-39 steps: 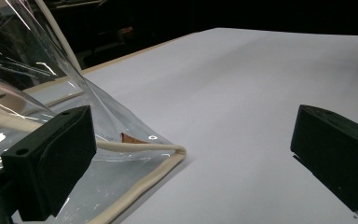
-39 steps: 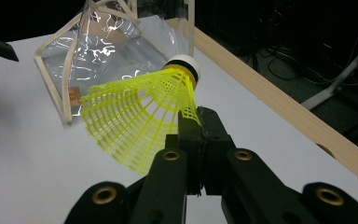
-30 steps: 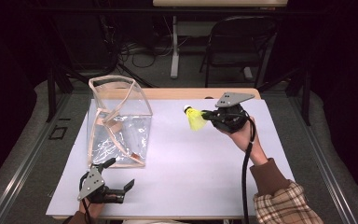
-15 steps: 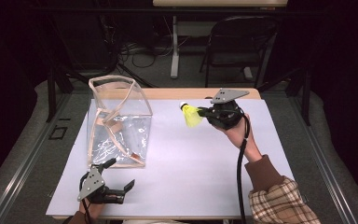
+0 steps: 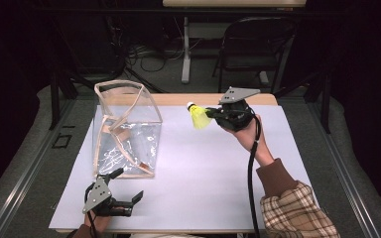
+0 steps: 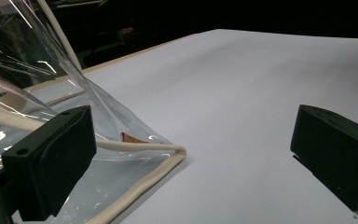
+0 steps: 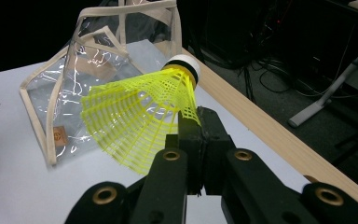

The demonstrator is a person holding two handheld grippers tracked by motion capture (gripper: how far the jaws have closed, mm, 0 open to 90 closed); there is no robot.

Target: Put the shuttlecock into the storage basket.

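A yellow shuttlecock (image 5: 198, 118) with a white cork tip hangs above the far middle of the table, and my right gripper (image 5: 209, 114) is shut on the edge of its skirt. In the right gripper view the shuttlecock (image 7: 135, 121) sits pinched between the closed jaws of the right gripper (image 7: 198, 126), cork pointing up and away. A clear plastic bag (image 5: 126, 131) with beige trim stands open at the left. My left gripper (image 5: 131, 183) rests near the front edge, open, just in front of the bag's near corner (image 6: 168, 151); nothing lies between the jaws of the left gripper (image 6: 191, 154).
A white sheet (image 5: 203, 173) covers the table, with a wooden strip (image 5: 178, 99) along the far edge. A dark chair (image 5: 253, 44) and cables stand on the floor behind. The bag (image 7: 74, 84) lies left of the shuttlecock in the right gripper view.
My right gripper has carried the shuttlecock a little to the left and farther back. The left gripper has stayed in place.
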